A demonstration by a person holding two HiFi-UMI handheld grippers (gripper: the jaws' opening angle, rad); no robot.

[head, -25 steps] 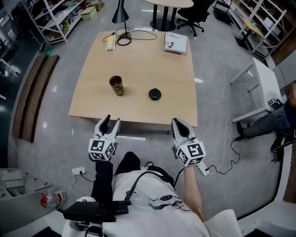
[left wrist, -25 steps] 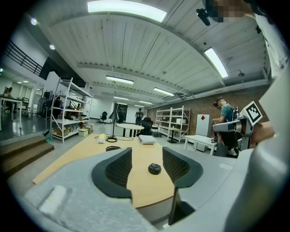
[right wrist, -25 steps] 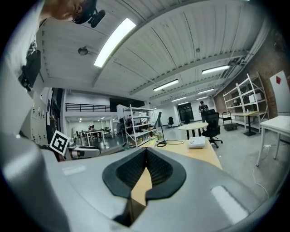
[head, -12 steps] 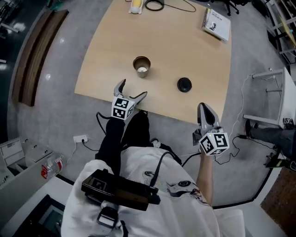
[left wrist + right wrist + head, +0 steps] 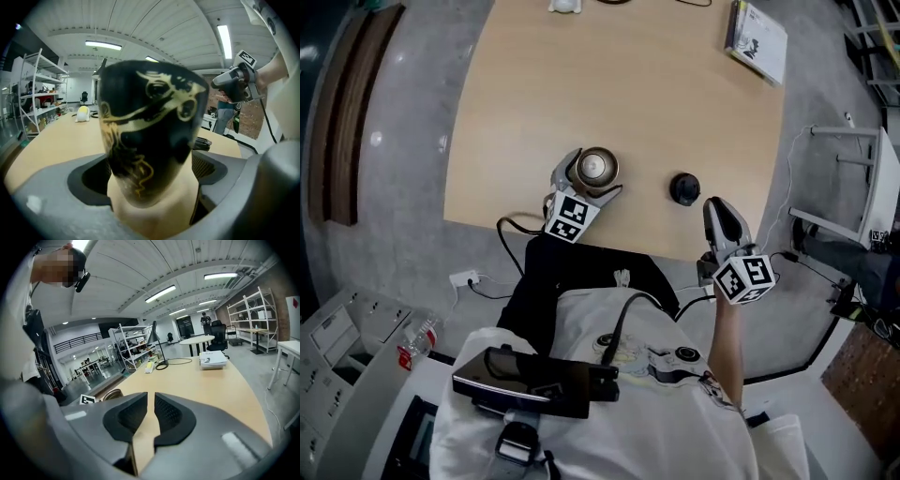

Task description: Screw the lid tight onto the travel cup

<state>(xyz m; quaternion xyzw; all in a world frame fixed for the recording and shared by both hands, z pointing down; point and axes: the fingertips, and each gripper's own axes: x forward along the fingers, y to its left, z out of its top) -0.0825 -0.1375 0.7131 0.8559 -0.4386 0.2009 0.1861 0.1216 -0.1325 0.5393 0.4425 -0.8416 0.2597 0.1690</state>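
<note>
The left gripper (image 5: pixel 589 180) is straddling the cup (image 5: pixel 598 167) near the table (image 5: pixel 581 75) edge, jaws spread wide, not gripping it. Closing off-centre risks tipping it. The lid (image 5: pixel 684 188) is lying to its right. The right gripper (image 5: pixel 717 211), empty, has just been opening a crack, still too narrow for the lid.

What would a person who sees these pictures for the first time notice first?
The dark, gold-patterned travel cup fills the left gripper view, standing open on the table between the jaws of the left gripper, which have just been opening wide and do not press it. The black lid lies apart on the table to its right, near the right gripper, whose empty jaws have just been opening a crack.
</note>
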